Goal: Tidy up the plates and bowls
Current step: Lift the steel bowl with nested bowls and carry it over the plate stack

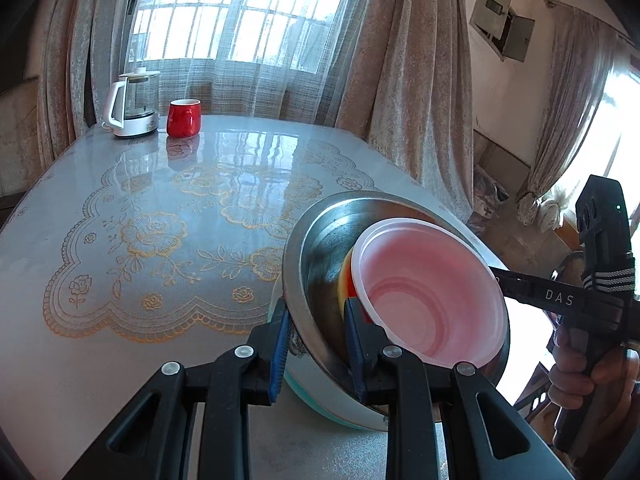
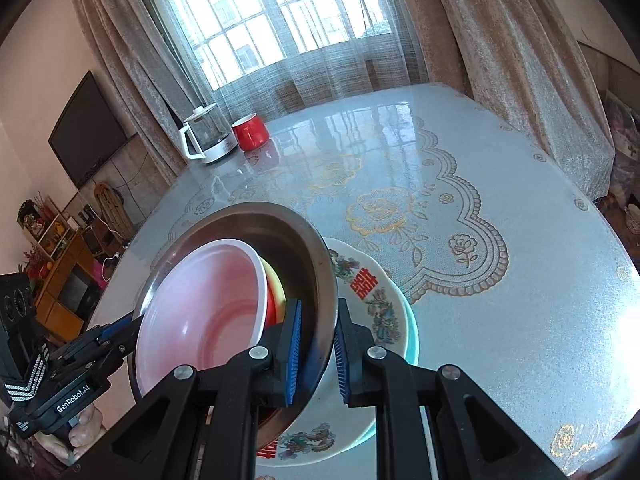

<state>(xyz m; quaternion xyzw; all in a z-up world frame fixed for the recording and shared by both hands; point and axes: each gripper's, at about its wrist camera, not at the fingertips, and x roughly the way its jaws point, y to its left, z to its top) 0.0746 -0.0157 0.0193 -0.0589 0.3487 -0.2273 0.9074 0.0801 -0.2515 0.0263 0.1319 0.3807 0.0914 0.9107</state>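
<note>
steel bowl: shiny, tilted, above the worktop, over a floral plate | inside: pink bowl nested on a yellow-red one | left gripper: fingers clamp the steel rim | right gripper: fingers clamp the opposite rim

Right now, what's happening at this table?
A person holds a stack of dishes with both grippers. The left gripper and the right gripper each clamp opposite rims of the steel bowl, which carries a pink bowl nested inside. The stack is tilted just above a decorated plate near the table edge.
</note>
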